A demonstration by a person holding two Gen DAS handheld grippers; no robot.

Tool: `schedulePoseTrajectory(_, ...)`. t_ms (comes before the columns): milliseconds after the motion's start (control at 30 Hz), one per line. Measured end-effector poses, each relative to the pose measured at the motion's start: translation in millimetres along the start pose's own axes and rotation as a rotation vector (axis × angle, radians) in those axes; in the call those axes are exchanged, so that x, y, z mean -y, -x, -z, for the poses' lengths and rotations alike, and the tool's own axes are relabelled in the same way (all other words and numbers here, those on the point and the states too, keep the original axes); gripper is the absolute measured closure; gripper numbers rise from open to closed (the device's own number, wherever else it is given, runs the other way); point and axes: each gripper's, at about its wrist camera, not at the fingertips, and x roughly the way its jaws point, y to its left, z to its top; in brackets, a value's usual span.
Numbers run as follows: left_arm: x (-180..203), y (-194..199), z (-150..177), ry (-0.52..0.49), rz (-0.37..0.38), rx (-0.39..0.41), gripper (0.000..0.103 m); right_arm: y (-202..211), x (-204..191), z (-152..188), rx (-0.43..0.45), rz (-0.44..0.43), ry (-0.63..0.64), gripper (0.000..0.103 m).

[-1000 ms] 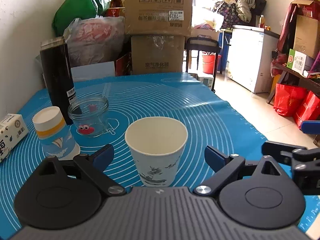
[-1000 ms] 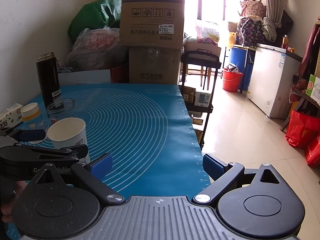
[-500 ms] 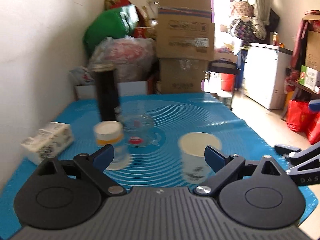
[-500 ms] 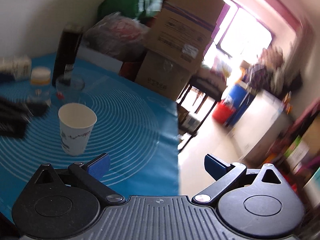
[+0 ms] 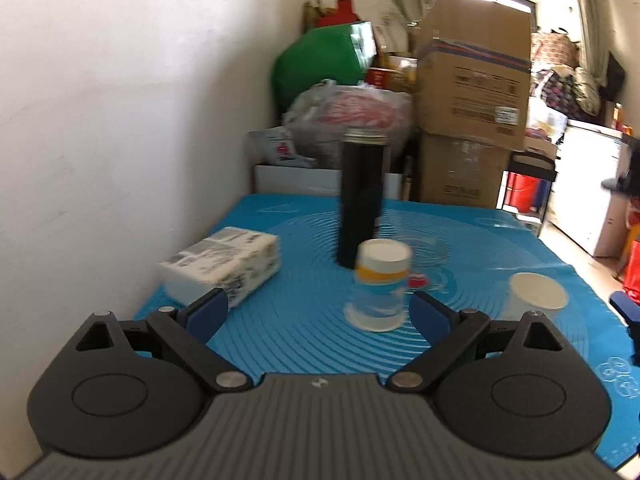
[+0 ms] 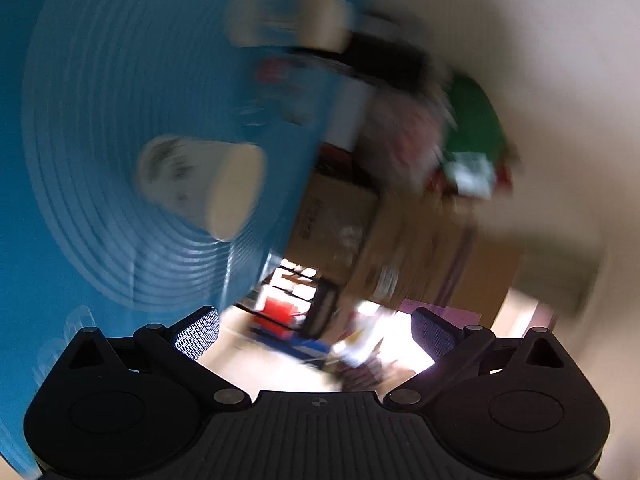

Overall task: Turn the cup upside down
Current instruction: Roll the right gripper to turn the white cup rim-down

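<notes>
A white paper cup [image 5: 536, 295] with grey print stands mouth up on the blue mat [image 5: 304, 332], at the right of the left wrist view. In the right wrist view, which is rolled sideways and blurred, the same cup [image 6: 200, 184] sits ahead and left of the fingers. My left gripper [image 5: 316, 304] is open and empty, pointing at an inverted paper cup with an orange band [image 5: 380, 284]. My right gripper [image 6: 316, 330] is open and empty, apart from the white cup.
A tall black flask [image 5: 360, 200] stands behind the banded cup, with a low glass jar [image 5: 420, 252] beside it. A tissue pack [image 5: 224, 268] lies at the left by the wall. Cardboard boxes [image 5: 472, 92] and bags stand beyond the table. The mat's right edge [image 5: 600, 280] meets open floor.
My left gripper has swung left, so the white cup moved from centre to the right edge. My right gripper has rolled strongly sideways and now faces the cup, its view blurred.
</notes>
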Motion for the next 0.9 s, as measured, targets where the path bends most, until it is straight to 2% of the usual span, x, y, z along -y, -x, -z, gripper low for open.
schedulePoseTrajectory(67, -13, 0, 2, 0.002, -0.012, 0.004, 0.007, -3, -12, -14, 0.004, 0.016, 0.154, 0.000)
schedulePoseTrajectory(267, -42, -8, 8, 0.017, -0.045, -0.011, 0.007, -16, -39, -38, 0.017, 0.051, 0.500, 0.000)
schedulePoseTrajectory(400, -53, -15, 9, 0.038, -0.048, -0.015, 0.007, -21, -53, -50, 0.045, 0.010, 0.665, 0.000)
schedulePoseTrajectory(500, -55, -22, 9, 0.039, -0.040, -0.021, 0.007, -28, -65, -61, 0.048, -0.034, 0.725, 0.001)
schedulePoseTrajectory(733, -54, -33, 11, 0.029, -0.015, -0.039, 0.007, -40, -84, -78, 0.053, -0.060, 0.808, 0.009)
schedulePoseTrajectory(900, -53, -38, 13, 0.032, 0.006, -0.055, 0.007, -49, -93, -85, 0.035, -0.094, 0.844, 0.023)
